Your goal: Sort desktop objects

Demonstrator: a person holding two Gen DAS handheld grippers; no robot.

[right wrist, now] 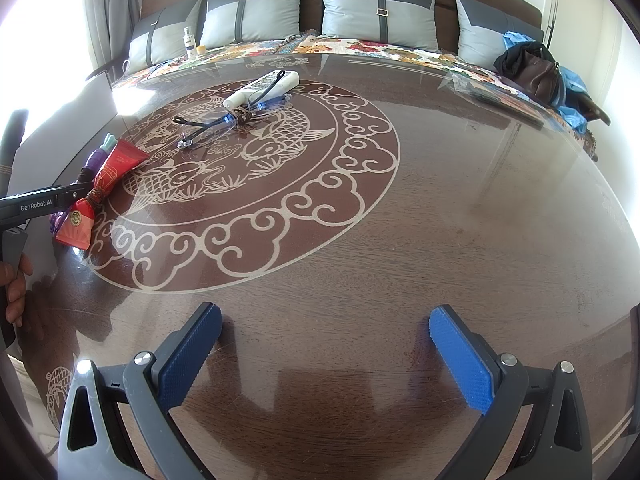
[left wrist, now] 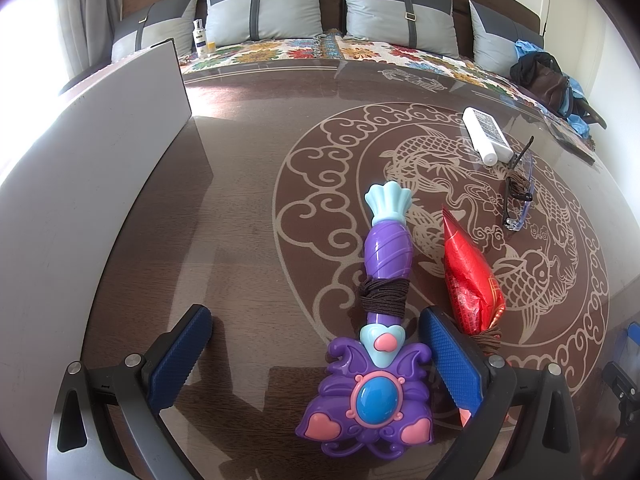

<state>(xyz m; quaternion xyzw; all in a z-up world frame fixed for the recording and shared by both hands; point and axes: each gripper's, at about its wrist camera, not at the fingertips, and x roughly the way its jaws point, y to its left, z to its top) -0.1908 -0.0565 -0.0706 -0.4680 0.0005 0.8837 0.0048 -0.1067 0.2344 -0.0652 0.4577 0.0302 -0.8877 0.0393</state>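
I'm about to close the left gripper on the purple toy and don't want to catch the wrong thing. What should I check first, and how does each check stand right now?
1. Left gripper open wide enough: ok, the jaws stand apart on either side of the toy.
2. Purple toy between the jaws: ok, though it lies nearer the right finger.
3. Red packet out of the way: not ok, its tied end sits right beside the right finger.
4. Glasses and white tube at a safe distance: ok, both lie farther back.
5. Right gripper out of the way: ok, open over bare table.
6. Grip height on the toy: cannot tell.
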